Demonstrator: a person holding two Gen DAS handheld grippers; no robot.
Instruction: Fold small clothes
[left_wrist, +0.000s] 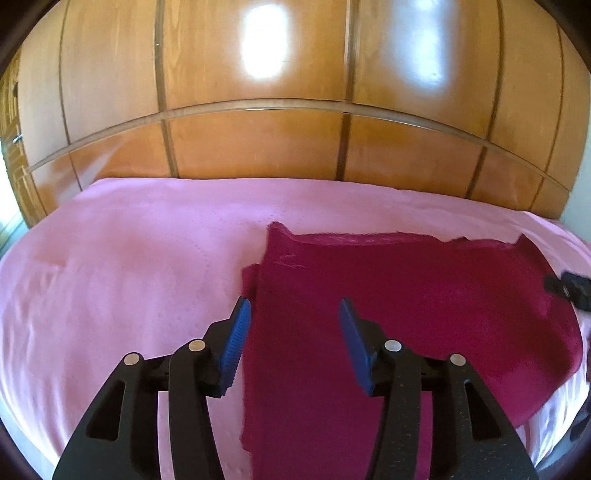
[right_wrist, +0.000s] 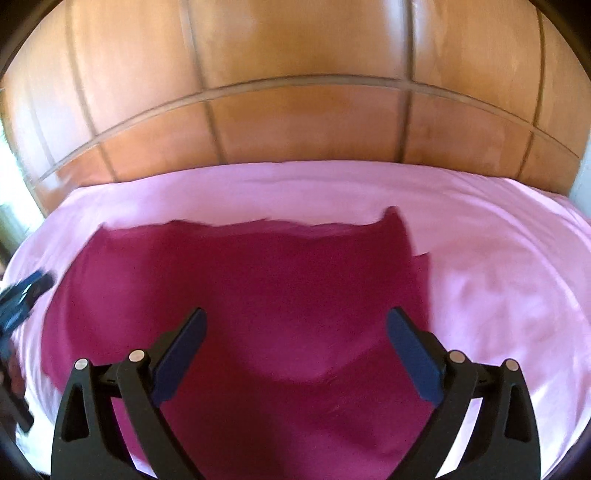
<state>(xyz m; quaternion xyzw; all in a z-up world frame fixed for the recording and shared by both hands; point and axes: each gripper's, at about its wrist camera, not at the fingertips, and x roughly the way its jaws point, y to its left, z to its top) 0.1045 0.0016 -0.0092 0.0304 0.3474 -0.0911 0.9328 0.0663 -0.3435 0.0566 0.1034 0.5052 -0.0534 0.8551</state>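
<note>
Looking along the left tongs (left_wrist: 291, 314), their blue pads stand apart with nothing between them; the dark red cloth (left_wrist: 406, 306) lies flat on the pink bed (left_wrist: 129, 266) just ahead and to their right, its left edge under the left pad. From the right tongs (right_wrist: 295, 328), likewise spread and empty, the cloth lies directly below. It looks light, limp and likely to sag, so pinching a far corner seems best.
</note>
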